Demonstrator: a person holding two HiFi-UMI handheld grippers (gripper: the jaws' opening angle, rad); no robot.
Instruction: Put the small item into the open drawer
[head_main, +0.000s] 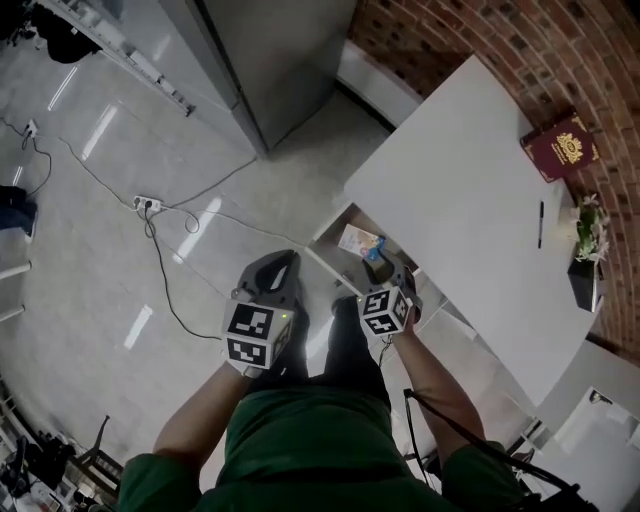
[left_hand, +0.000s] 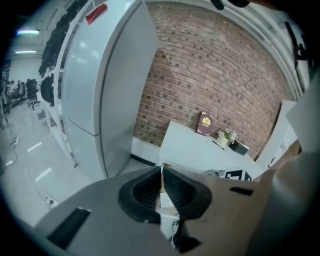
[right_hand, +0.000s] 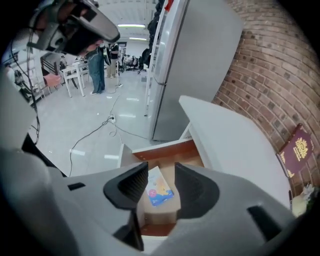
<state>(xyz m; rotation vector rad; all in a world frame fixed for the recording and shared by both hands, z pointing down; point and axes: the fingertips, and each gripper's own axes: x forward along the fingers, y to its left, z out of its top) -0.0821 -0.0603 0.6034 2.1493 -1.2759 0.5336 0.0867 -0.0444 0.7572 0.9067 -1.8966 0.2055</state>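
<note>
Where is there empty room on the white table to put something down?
The white table top is bare from the open wooden drawer side across to the thin black pen. Beyond the pen it is crowded: a dark red book, a small potted plant and a black box.

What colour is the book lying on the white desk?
The book is maroon with gold, clearest in head view.

An open-plan office: white desk, brick wall, floor cables, distant chairs.
</note>
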